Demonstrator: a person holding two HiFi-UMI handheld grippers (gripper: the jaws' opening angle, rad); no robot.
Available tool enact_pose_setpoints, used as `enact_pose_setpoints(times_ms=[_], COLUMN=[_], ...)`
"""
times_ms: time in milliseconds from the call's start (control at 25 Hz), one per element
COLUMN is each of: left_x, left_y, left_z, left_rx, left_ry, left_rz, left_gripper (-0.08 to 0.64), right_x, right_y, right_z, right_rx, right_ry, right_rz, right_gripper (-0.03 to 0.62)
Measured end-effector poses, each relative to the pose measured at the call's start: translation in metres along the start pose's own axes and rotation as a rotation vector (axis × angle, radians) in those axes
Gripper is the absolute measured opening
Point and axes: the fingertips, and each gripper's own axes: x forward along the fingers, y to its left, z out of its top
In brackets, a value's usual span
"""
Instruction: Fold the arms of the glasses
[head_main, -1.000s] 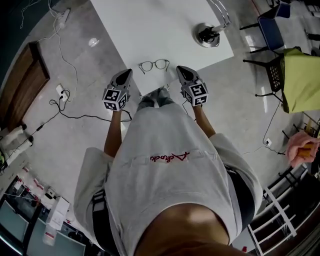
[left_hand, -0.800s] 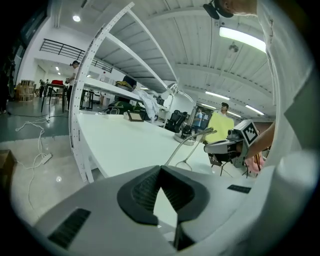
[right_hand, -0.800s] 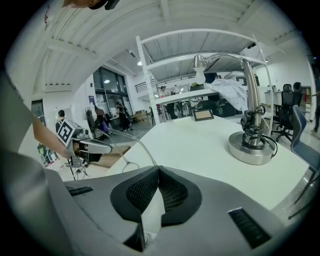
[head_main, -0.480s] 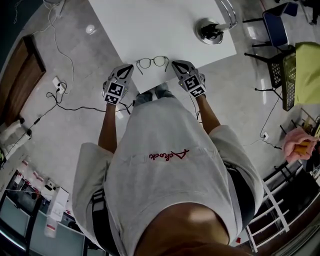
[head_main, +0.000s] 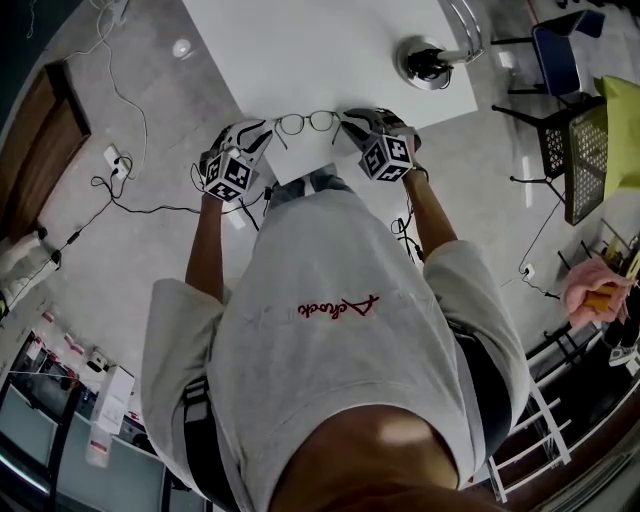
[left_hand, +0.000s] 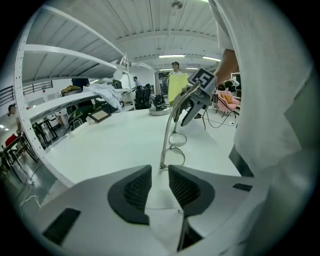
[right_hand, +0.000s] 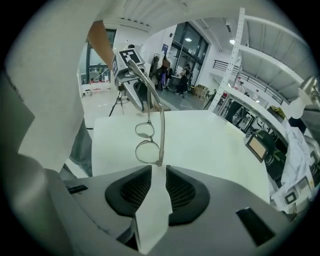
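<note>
Head view: round wire-rim glasses lie on the white table, close to its near edge, at 12 o'clock from the person's grey shirt. The left gripper sits at the glasses' 9 o'clock and the right gripper at their 3 o'clock. Each has its tips at one end of the frame. A round metal base stands on the table at 2 o'clock from the glasses, well apart from them. Cables trail over the floor at 8 o'clock.

Left gripper view: jaws stand a narrow gap apart, with white table showing between the ribbed pads. One end of a long thin bar of the frame sits right at the mouth of that gap. The gap is wider than the bar. Contact with either pad: cannot tell. The bar runs on toward 12 o'clock, to the other gripper, with both lenses just beside it at its 3 o'clock side.

Right gripper view: same picture, mirrored. Jaws are a narrow gap apart, and nothing is deep between the pads. The bar end rests at the mouth, nearer the 3 o'clock jaw. Lenses lie at the bar's 9 o'clock side, and the left gripper meets the far end.
</note>
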Motion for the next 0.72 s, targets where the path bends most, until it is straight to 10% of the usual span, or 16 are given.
enact_pose_setpoints(times_ms=[720], left_x=[0.009], left_y=[-0.003], left_z=[0.026], left_rx=[0.127], left_ry=[-0.024], left_rz=[-0.048], left_gripper=[0.057], right_x=[0.003], right_y=[0.001], right_z=[0.02], right_rx=[-0.15], right_ry=[-0.036], right_rz=[0.082], right_gripper=[0.06])
